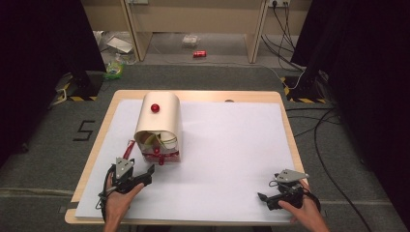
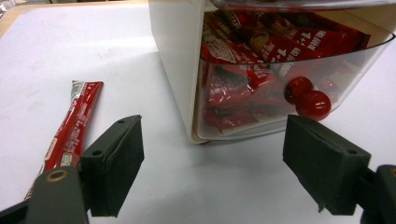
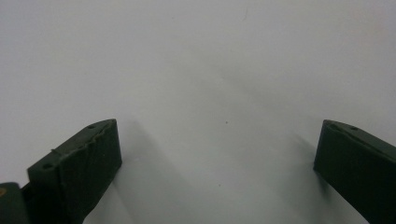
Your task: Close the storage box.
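A red snack stick (image 2: 74, 126) lies flat on the white sheet (image 1: 227, 145), just left of the cream container (image 1: 159, 121). The left hand-held gripper (image 1: 140, 175) hovers, jaws released, before the container's clear door and its red knob (image 2: 312, 103); more packets remain inside, so the unloading looks barely begun. The right hand-held gripper (image 1: 270, 198) rests spread wide and empty near the wooden table's (image 1: 285, 111) front edge. Grey carpet, cables and a red can (image 1: 199, 53) lie beyond.
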Motion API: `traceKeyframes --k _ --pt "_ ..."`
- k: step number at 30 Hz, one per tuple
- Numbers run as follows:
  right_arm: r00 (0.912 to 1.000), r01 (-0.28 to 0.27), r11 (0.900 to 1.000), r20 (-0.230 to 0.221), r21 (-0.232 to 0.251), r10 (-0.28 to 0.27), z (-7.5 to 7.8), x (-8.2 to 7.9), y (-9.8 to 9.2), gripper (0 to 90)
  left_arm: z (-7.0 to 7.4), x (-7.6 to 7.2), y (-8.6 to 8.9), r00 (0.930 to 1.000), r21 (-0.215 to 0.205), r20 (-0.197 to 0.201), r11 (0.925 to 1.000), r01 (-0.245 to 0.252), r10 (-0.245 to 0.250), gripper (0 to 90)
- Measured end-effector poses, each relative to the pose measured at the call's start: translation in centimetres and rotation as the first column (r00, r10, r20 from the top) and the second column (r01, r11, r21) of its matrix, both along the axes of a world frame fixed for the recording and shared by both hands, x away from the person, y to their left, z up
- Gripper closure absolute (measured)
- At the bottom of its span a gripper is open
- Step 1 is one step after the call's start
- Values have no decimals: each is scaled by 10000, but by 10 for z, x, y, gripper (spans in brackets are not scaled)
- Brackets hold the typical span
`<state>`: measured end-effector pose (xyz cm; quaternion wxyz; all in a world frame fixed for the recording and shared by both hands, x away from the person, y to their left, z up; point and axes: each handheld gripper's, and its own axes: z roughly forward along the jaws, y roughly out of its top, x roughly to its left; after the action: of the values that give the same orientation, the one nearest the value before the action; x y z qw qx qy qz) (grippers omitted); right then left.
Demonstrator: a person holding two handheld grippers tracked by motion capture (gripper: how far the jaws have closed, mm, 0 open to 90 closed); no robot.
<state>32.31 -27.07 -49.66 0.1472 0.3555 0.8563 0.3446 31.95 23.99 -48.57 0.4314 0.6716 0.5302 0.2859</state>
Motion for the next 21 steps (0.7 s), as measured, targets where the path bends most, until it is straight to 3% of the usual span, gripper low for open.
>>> traceKeyframes --k 21 --pt "10000 1 10000 11 -11 -1 0 0 0 11 1 -18 1 9999 117 35 9998 131 -131 198"
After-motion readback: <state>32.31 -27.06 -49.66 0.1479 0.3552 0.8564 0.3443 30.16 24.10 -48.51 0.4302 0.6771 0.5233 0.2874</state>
